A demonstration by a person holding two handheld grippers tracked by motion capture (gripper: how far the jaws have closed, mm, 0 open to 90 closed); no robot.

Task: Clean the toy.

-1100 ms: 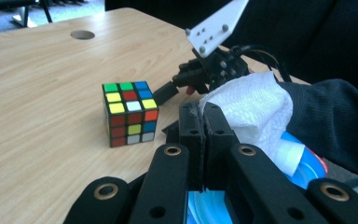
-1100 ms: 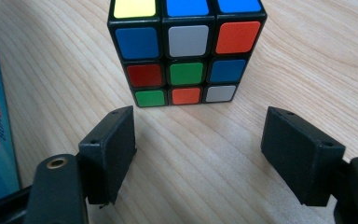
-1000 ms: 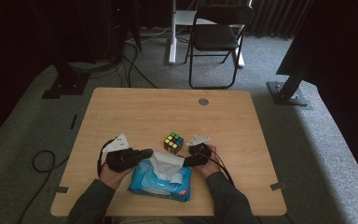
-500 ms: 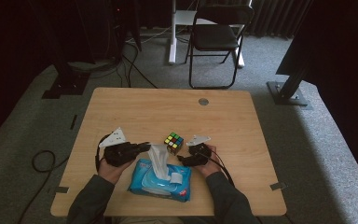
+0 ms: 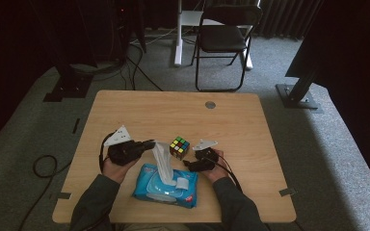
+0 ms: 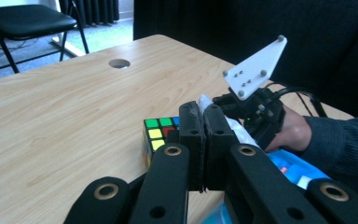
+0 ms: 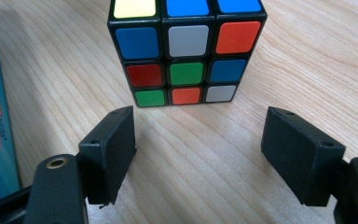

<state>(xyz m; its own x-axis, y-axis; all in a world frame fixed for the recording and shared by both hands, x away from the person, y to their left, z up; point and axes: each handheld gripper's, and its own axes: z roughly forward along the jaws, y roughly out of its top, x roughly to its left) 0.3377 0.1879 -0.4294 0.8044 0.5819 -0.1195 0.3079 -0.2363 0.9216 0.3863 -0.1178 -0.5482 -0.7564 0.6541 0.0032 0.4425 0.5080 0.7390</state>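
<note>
The wooden surface (image 5: 139,110) fills the middle of the high view, with a folding chair (image 5: 224,38) on the carpet behind it at the upper centre. In the lower centre lies a blue pack of wet wipes (image 5: 166,185), flat, its flap open. One white wipe (image 5: 162,159) rises out of its opening, drawn up and leaning toward the left. Just above the pack, right of the wipe, sits a Rubik's cube (image 5: 179,147), resting on the surface apart from the pack.

The left gripper (image 5: 147,144) comes in from the lower left, held roughly level, pointing right; its fingers are pressed together on the upper end of the wipe. The right gripper (image 5: 189,165) rests low at the pack's right edge, pointing left toward the cube; in the right gripper view its fingers (image 7: 114,147) stand wide apart with bare wood between them, the cube just ahead, untouched.
</note>
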